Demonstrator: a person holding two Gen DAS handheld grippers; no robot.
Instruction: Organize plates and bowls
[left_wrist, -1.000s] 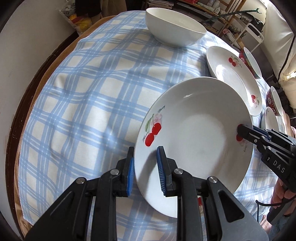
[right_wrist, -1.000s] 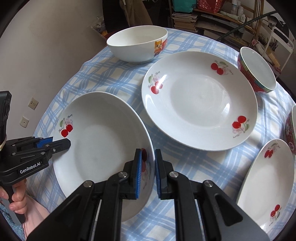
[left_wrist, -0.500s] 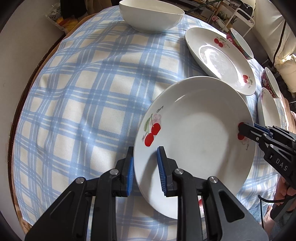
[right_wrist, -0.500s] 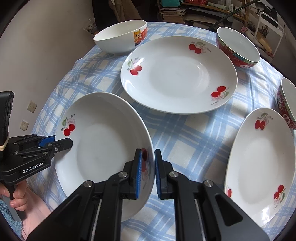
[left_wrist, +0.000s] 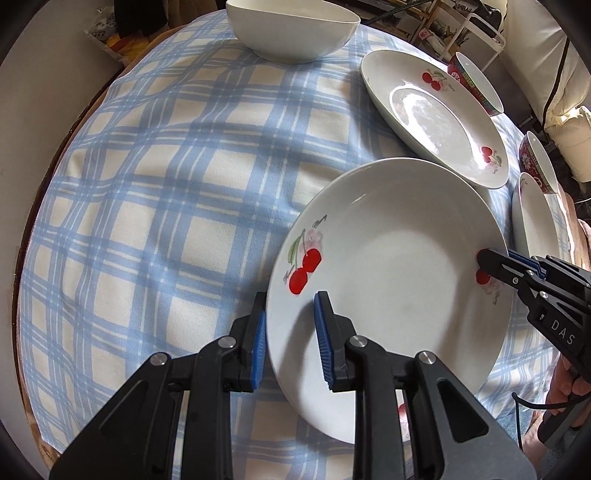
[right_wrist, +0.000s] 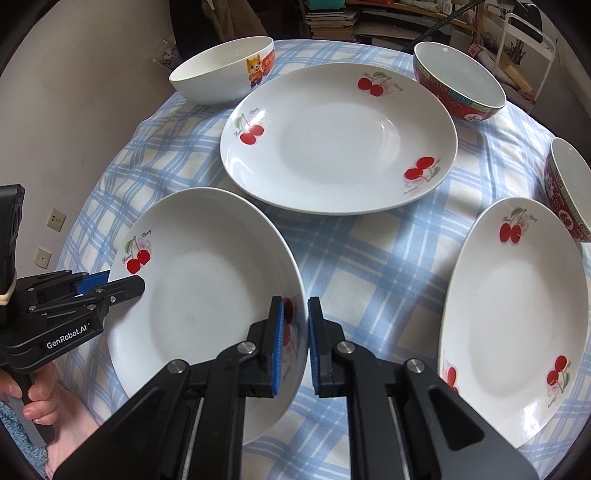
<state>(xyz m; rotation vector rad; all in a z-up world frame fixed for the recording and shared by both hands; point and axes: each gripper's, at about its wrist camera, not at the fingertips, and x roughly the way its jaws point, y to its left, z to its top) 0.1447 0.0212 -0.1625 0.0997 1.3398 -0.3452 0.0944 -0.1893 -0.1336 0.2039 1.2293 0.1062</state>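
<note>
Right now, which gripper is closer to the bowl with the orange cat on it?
Left, though only slightly. The left gripper clamps the held cherry plate on the rim nearer the cat bowl; the right gripper clamps the opposite rim, farther away.

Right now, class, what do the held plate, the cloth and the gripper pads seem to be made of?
Held plate: probably glazed ceramic or porcelain; smooth white, soft sheen, printed cherries.
Cloth: woven fabric, matte; blue check, soft creases.
Pads: look like blue rubber or soft plastic with ribbed faces, on black arms of matte plastic; both the right gripper and the left gripper have them.
</note>
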